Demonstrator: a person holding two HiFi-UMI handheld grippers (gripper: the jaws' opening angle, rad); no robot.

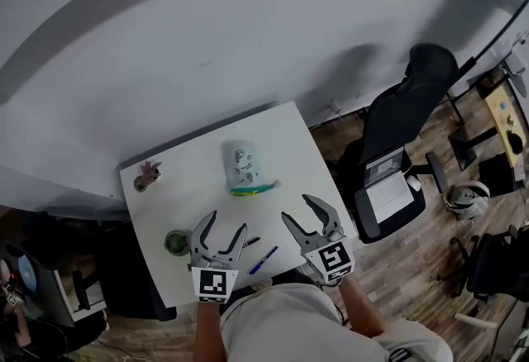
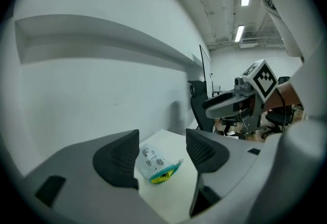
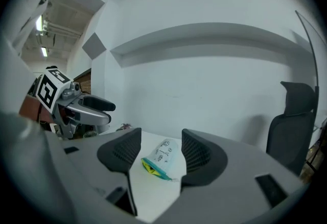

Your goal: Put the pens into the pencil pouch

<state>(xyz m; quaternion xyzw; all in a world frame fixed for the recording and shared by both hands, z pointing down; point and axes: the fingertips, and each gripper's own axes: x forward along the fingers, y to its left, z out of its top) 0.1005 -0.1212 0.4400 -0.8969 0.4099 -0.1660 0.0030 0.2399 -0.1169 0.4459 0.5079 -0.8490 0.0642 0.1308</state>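
Note:
A pale pencil pouch (image 1: pixel 245 169) with a teal zip edge lies on its side in the middle of the small white table (image 1: pixel 190 195), its mouth facing me. A blue pen (image 1: pixel 264 260) lies near the table's front edge, between the two grippers. Beside it the tip of a dark pen (image 1: pixel 251 242) shows by the left jaws. My left gripper (image 1: pixel 228 222) hovers over the front left, open and empty. My right gripper (image 1: pixel 297 208) hovers at the front right, also open and empty. Both gripper views frame the pouch (image 2: pixel 156 162) (image 3: pixel 162 159) between wide jaws, well ahead of them.
A green cup (image 1: pixel 176 242) stands just left of the left gripper. A small pink figure (image 1: pixel 149 174) sits at the table's back left corner. A black office chair (image 1: pixel 397 145) with a laptop (image 1: pixel 388 187) on its seat stands to the right. A grey wall runs behind the table.

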